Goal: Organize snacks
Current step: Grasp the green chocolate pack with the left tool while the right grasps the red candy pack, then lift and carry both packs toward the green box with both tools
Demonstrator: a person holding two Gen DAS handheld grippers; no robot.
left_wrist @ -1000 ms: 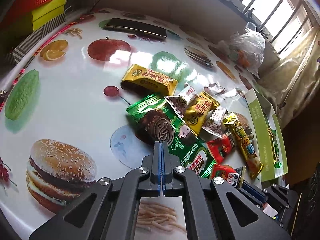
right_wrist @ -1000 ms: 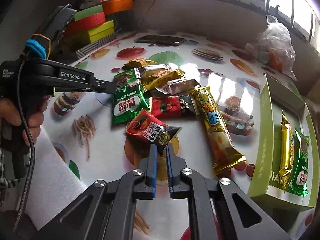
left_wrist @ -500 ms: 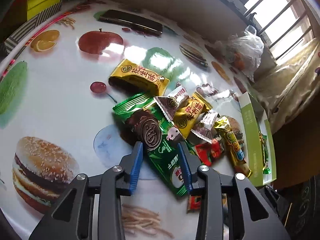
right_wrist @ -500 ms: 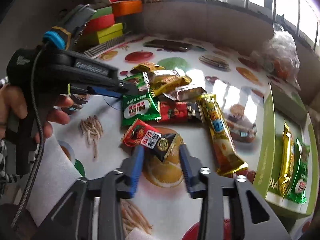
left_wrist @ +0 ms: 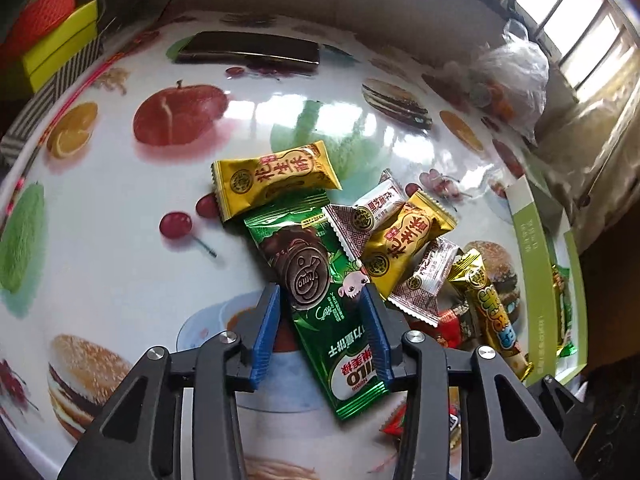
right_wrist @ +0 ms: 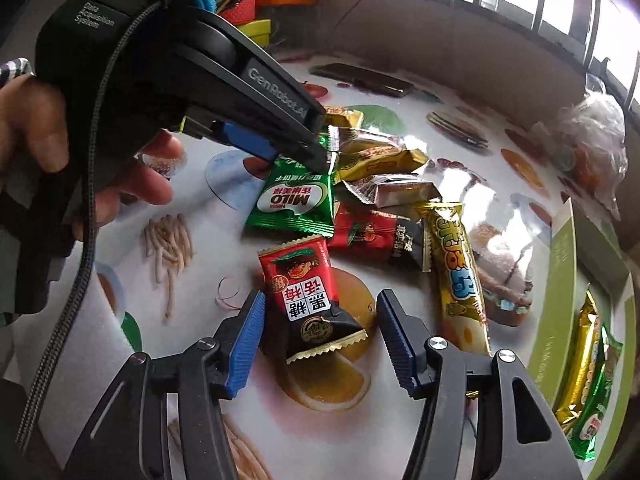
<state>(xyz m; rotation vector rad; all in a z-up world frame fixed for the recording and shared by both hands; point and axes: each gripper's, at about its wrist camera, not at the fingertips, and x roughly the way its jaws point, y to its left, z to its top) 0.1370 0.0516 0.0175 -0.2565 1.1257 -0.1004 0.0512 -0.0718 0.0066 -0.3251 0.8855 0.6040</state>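
A pile of snack packets lies on the food-print table. My left gripper (left_wrist: 322,298) is open, its fingers on either side of the green Milo packet (left_wrist: 320,292), which also shows in the right wrist view (right_wrist: 294,202). My right gripper (right_wrist: 320,308) is open around the red and black plum candy packet (right_wrist: 306,300). Yellow peanut packets (left_wrist: 272,178), brown-white candies (left_wrist: 424,276) and a long yellow bar (right_wrist: 456,272) lie around them. A green box (right_wrist: 560,300) at the right holds a gold bar (right_wrist: 580,360) and a green packet (right_wrist: 596,412).
A dark phone (left_wrist: 248,50) lies at the table's far side. A clear plastic bag (left_wrist: 508,76) sits at the far right. Stacked coloured boxes (left_wrist: 60,48) stand at the far left. The left gripper's body (right_wrist: 192,60) and the hand fill the right wrist view's left.
Both grippers have gone from shut to open. The left one has let go of the Milo packet and the right one of the plum candy; both packets now lie on the table.
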